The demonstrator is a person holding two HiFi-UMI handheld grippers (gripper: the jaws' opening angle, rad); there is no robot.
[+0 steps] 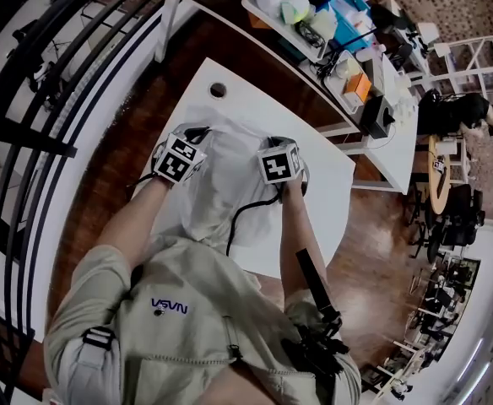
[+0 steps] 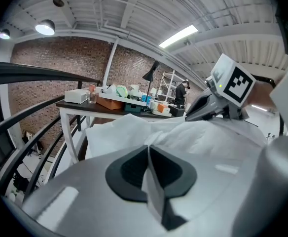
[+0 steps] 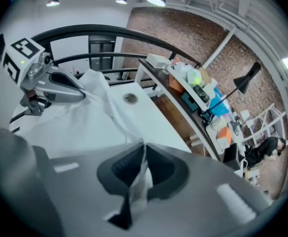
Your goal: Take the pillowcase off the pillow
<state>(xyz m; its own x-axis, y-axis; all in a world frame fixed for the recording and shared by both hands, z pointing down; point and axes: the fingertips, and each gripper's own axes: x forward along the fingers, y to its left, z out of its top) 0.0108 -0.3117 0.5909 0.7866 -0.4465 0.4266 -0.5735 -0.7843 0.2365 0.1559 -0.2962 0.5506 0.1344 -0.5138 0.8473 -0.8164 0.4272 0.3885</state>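
The left gripper has its jaws pressed together on a fold of the white pillowcase. The right gripper has its jaws pinched shut on a strip of the same cloth at the opposite side. This paired hold probably lets one side anchor the bundle while the other draws the case away. The pillowcase lies bunched on the white table straight ahead of the person, and the pillow cannot be told apart from its cover.

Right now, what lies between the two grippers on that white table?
The bunched white pillowcase fills the stretch between the left gripper and right gripper, both shut on its fabric. The head view shows it best.
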